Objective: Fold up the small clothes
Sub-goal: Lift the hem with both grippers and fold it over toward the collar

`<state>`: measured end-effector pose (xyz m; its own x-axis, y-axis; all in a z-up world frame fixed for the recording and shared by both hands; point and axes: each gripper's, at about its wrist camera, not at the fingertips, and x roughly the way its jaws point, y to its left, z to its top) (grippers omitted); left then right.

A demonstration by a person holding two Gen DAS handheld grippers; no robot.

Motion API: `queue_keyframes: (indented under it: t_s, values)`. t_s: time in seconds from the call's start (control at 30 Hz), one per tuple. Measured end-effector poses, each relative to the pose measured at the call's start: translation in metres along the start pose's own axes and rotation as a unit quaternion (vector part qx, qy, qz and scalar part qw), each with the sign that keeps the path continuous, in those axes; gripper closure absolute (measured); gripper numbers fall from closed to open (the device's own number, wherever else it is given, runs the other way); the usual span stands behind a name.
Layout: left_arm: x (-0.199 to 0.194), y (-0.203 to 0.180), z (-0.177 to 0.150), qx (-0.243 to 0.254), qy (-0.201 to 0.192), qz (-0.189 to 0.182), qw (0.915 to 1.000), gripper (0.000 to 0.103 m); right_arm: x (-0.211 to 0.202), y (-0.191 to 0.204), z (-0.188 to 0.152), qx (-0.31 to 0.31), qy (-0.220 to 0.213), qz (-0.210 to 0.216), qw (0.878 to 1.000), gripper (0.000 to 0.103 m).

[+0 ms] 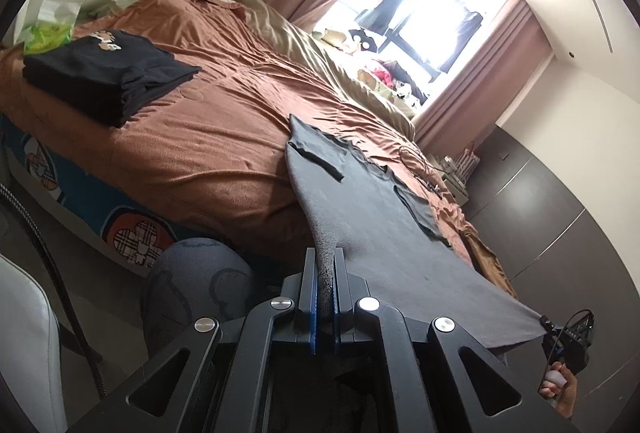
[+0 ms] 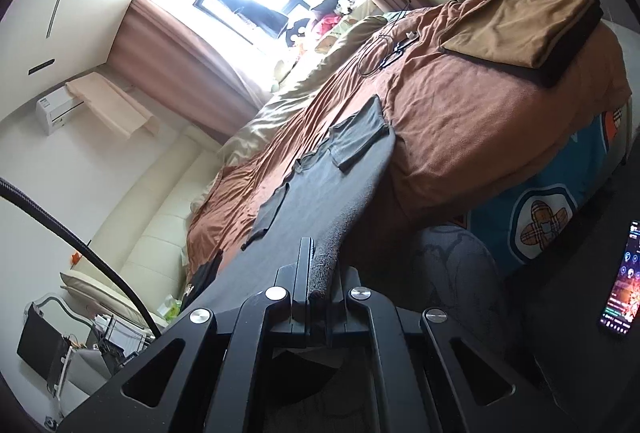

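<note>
A dark grey T-shirt (image 1: 384,201) is seen laid over a rust-brown bedspread (image 1: 208,137). The mattress side (image 2: 560,209) is noted as teal, printed with tan-checked flower badges outlined in orange and white. A folded black garment (image 1: 100,73) bears a small tan print, and a folded mustard-brown garment (image 2: 516,29) is recorded with a black underside edge.

Brown-covered bed (image 1: 208,153) under grey T-shirt (image 1: 384,201), folded clothes (image 1: 100,73).
</note>
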<state>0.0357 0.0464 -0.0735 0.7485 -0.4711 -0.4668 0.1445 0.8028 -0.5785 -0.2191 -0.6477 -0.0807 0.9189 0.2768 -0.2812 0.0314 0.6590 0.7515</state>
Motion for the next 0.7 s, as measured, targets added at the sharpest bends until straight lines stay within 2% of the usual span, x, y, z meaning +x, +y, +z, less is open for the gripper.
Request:
queue_keyframes:
  t_s: [0.17, 0.37, 0.57, 0.7]
  values:
    - [-0.002, 0.000, -0.006, -0.001, 0.006, -0.007, 1.0000, 0.098, 0.000, -0.005, 0.000, -0.002, 0.000, 0.000, 1.000, 0.102]
    - [0.014, 0.003, 0.008, -0.005, 0.004, 0.001, 1.0000, 0.098, 0.022, -0.007, 0.015, -0.008, 0.004, -0.010, 1.000, 0.102]
    - [0.048, -0.004, 0.039, 0.002, 0.006, 0.003, 1.0000, 0.098, 0.055, -0.003, 0.043, -0.017, 0.009, -0.009, 1.000, 0.102]
    - [0.076, -0.014, 0.076, 0.006, 0.004, 0.004, 1.0000, 0.098, 0.084, 0.001, 0.072, -0.016, 0.009, -0.015, 1.000, 0.102]
